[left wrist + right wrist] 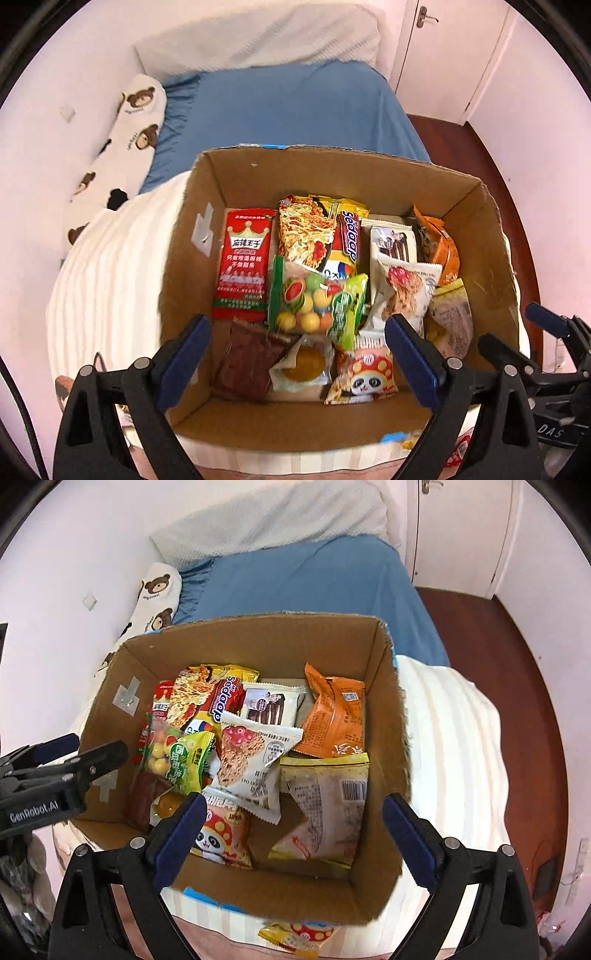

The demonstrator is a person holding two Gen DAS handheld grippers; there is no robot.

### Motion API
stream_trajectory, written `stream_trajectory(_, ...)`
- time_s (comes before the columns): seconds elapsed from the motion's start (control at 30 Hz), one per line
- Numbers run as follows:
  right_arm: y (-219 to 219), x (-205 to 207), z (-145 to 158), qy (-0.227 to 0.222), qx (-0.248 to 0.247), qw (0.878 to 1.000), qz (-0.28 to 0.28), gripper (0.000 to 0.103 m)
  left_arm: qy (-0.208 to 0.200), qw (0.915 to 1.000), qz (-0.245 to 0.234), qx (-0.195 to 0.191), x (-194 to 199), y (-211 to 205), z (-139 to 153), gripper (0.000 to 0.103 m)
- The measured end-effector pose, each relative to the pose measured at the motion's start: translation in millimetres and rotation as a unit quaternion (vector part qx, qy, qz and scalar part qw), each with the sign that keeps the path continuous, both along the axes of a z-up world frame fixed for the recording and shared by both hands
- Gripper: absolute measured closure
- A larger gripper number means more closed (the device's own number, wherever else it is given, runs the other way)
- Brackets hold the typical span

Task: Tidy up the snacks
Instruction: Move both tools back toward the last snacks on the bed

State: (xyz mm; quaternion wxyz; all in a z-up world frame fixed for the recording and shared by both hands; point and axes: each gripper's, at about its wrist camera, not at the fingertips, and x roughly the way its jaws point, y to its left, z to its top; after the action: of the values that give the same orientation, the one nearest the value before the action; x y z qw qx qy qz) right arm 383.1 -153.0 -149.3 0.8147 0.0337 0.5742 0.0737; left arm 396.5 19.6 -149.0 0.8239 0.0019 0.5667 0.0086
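Bedding lay under our cardboard box [384, 701], already crowded with snack packets [255, 760], while our left gripper [297, 350] and right gripper [293, 830] hovered wide open and empty (one yellow packet [291, 934] remained outside).

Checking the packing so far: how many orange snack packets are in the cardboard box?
1. The orange packet lies in the far right corner of the cardboard box, partly under the yellow-edged packet. More could be hidden beneath the pile.
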Motion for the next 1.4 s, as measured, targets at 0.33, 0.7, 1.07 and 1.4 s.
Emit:
stream_trajectory(0.33, -6.8, -52.9, 38.2, -0.053, -0.011, 0.998, -0.016, 0.005, -0.050, 0.9987, 0.005, -0.008, -57.2, -7.4, 30.5, 0.007)
stream_trajectory(0.7, -5.8, -113.1, 81.3, -0.105, -0.009, 0.994, -0.016, 0.005, -0.100, 0.9949, -0.003, -0.011, -117.5, -10.6, 69.4, 0.007)
stream_trajectory(1.07, -8.0, -166.1, 123.0, -0.155, 0.010, 0.988, -0.015, 0.005, -0.142, 0.9896, -0.001, -0.020, -164.0, -12.0, 94.8, 0.007)
stream_trajectory(1.4, -78.1, -196.8, 40.6, -0.020, 0.054, 0.994, -0.094, 0.010, -0.130, 0.9904, -0.045, 0.010, -171.1, -51.3, 53.2, 0.006)
